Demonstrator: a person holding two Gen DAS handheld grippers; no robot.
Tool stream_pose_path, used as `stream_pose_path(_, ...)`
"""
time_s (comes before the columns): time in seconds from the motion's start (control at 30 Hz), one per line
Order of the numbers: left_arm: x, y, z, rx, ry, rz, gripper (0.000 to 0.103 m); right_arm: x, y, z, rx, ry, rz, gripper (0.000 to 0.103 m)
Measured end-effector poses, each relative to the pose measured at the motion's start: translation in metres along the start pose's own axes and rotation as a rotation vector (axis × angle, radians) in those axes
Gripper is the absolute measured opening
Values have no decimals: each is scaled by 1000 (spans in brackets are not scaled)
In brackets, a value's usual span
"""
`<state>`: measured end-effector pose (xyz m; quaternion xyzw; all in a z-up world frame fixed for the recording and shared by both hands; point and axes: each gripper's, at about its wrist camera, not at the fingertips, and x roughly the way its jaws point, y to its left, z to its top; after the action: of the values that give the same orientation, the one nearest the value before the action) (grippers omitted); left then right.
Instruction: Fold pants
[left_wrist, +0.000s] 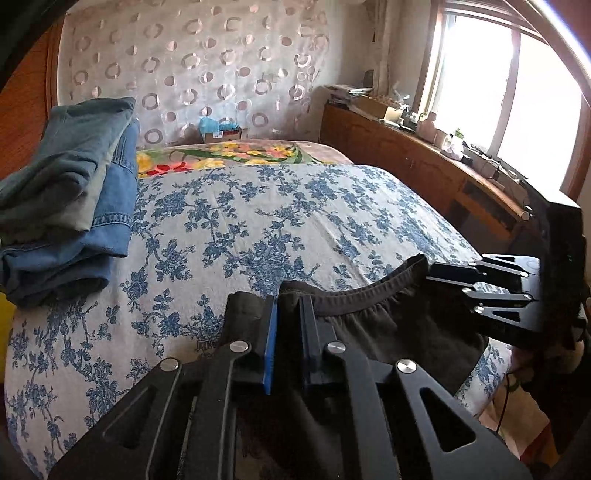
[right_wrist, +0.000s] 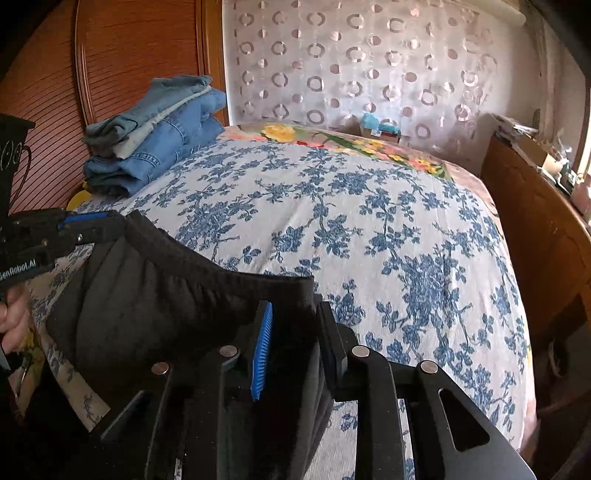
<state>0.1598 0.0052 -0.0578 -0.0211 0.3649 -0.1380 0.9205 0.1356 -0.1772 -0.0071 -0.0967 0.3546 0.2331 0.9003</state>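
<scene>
Left wrist view shows the left gripper (left_wrist: 290, 328) at lower centre, its 2 jaws clamped on one end of the elastic waistband of the black pants (left_wrist: 388, 325), which lie at the near edge of the blue-flowered bedspread (left_wrist: 258, 221). Right wrist view shows the right gripper (right_wrist: 295, 332) at lower centre with its 2 jaws standing apart around the other end of the waistband, the right-hand jaw clear of the cloth. Upper left in both views, 1 stack of folded jeans (left_wrist: 70, 192) rests on the bedspread, well apart from the pants.
</scene>
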Motion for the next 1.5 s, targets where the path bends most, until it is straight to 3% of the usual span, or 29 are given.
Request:
stream_pose_path(0.3, -12, 5, -16, -33, 23, 7, 47, -25, 0, -18, 21, -15, 22, 31)
stream_pose_path(0.47, -21, 0, -38, -2, 54, -4, 53, -43, -1, -36, 58, -18, 37, 32)
stream_pose_path(0.83, -36, -11, -78, 22, 90, 11, 53, -73, -6, -71, 109, -9, 30, 32)
stream_pose_path(1.2, -30, -5, -84, 18, 106, 24, 54, -71, 1, -78, 99, 14, 48, 32)
stream_pose_path(1.27, -30, -4, -85, 16, 105, 27, 56, -69, 4, -79, 80, 19, 42, 25)
stream_pose_path(1.37, -29, -3, -85, 21, 103, 35, 59, -67, 7, -81, 58, 22, 32, 23)
stream_pose_path(1.5, -29, -3, -85, 27, 102, 42, 61, -69, 9, -80, 36, 16, 42, 10)
